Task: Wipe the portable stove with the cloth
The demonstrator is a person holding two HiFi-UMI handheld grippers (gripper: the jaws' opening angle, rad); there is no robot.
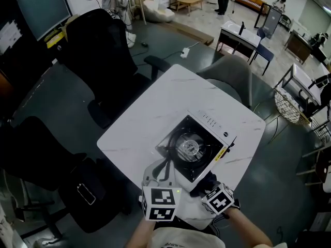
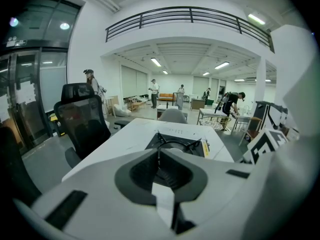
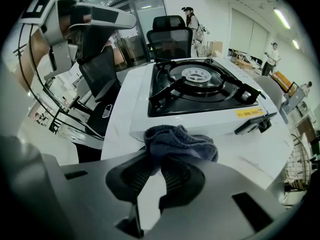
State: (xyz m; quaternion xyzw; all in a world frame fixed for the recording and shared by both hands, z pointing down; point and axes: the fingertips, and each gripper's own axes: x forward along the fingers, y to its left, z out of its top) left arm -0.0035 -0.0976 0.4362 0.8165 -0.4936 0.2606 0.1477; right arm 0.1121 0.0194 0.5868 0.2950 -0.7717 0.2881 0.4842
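We see the stove (image 1: 195, 148) sitting on the white table (image 1: 150, 112), toward the 5 o'clock corner of the tabletop in the head view, its black top and round burner facing up. The right gripper (image 3: 159, 159) comes in from about 5 o'clock of the stove, and its jaws are pinched together on the cloth (image 3: 180, 140), a dark blue-grey wad bunched just ahead of the tips. In the right gripper view the cloth sits just beside the stove's white side wall, at 7 o'clock from the burner, and we cannot tell whether it touches that wall. A yellow label (image 3: 250, 113) shows on the same wall, off at 3 o'clock from the cloth. The left gripper (image 2: 159, 154) waits at about 7 o'clock of the stove, over the near table edge, with its jaws closed tip to tip and nothing between them; its view looks across the tabletop at the stove. A black office chair (image 1: 101, 50) stands at 10 o'clock of the table, and a grey chair (image 1: 232, 74) at 1 o'clock.
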